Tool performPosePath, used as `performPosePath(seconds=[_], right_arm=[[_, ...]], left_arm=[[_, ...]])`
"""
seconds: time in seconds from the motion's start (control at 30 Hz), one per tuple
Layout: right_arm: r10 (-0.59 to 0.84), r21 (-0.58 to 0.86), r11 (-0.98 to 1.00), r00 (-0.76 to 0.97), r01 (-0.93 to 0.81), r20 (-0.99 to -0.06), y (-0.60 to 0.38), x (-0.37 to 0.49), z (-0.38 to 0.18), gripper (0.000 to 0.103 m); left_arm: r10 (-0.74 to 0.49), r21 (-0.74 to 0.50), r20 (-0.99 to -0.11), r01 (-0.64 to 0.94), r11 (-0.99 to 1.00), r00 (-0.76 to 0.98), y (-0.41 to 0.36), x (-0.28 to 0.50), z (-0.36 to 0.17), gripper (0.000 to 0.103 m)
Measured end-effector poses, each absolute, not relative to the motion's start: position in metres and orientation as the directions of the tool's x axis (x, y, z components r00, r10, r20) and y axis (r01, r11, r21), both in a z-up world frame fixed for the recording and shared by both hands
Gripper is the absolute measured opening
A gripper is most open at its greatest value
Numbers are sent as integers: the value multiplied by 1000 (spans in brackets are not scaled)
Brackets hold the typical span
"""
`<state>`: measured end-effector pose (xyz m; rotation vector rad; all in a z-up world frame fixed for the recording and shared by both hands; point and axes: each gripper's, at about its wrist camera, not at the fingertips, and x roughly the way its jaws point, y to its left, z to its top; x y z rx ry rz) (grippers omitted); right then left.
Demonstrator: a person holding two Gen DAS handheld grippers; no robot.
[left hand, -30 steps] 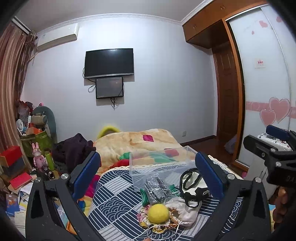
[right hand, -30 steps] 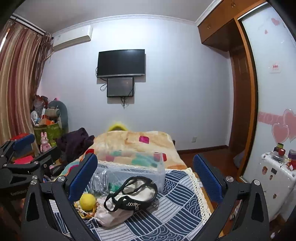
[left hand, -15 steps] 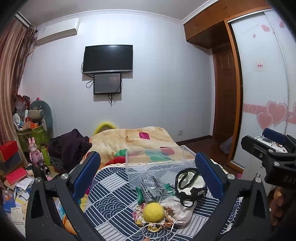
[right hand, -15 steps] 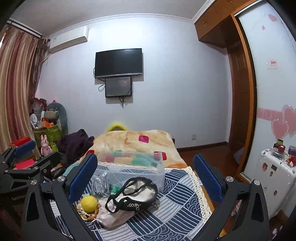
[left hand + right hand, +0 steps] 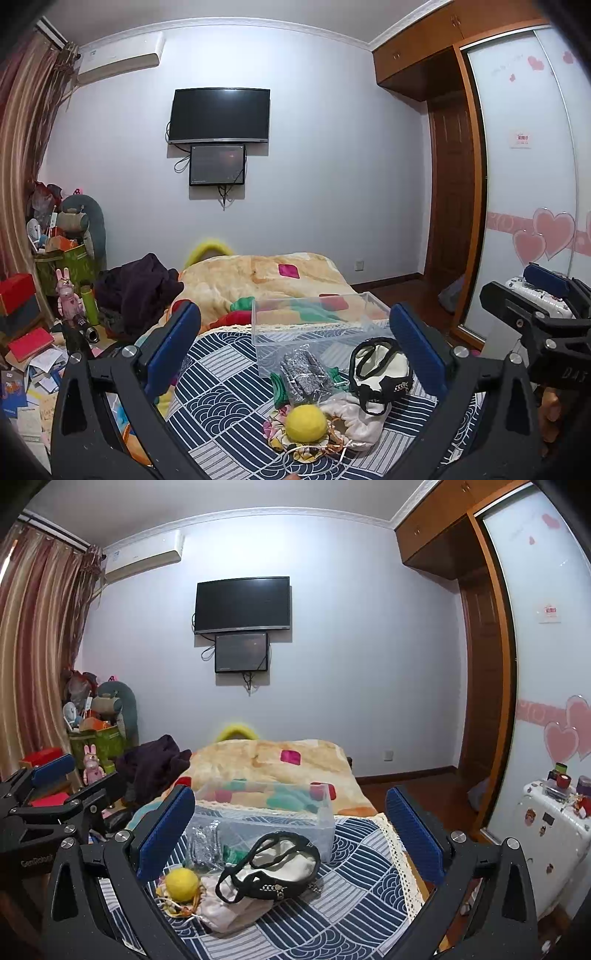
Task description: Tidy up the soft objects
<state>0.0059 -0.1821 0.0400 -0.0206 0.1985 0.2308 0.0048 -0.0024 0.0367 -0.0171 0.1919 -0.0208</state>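
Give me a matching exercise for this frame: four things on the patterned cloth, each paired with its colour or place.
Things:
1. ball
2. plastic box
3. handbag
4. drawstring pouch

Descriptions:
a. clear, nothing visibly inside, behind the pile
b. cream with black straps
c. yellow, at the pile's front
d. pale pink, lying partly beneath the handbag

Pairs: 1-c, 2-a, 3-b, 4-d

Both the left gripper and the right gripper are open and hold nothing.

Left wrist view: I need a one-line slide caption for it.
Open left tongs hover over a yellow ball, pouches and black-trimmed bag before a clear bin.
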Motion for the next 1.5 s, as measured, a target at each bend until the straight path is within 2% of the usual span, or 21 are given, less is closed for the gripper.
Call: performPosePath(seconds=[0.37, 1.17, 1.5], right_arm=[[218, 12, 975, 955, -221, -201, -184, 6, 40, 103], [213, 16, 977, 956, -215, -202, -187, 5, 42, 103], [216, 21, 976, 952, -217, -215, -186, 8, 38, 103]], left_arm=[[-20, 7, -177, 22, 1000, 984, -8, 2, 36, 103], [-27, -20, -178, 24, 1000, 984, -3, 1, 37, 103], [-37, -39, -204, 30, 999, 978, -1, 7, 33, 103]])
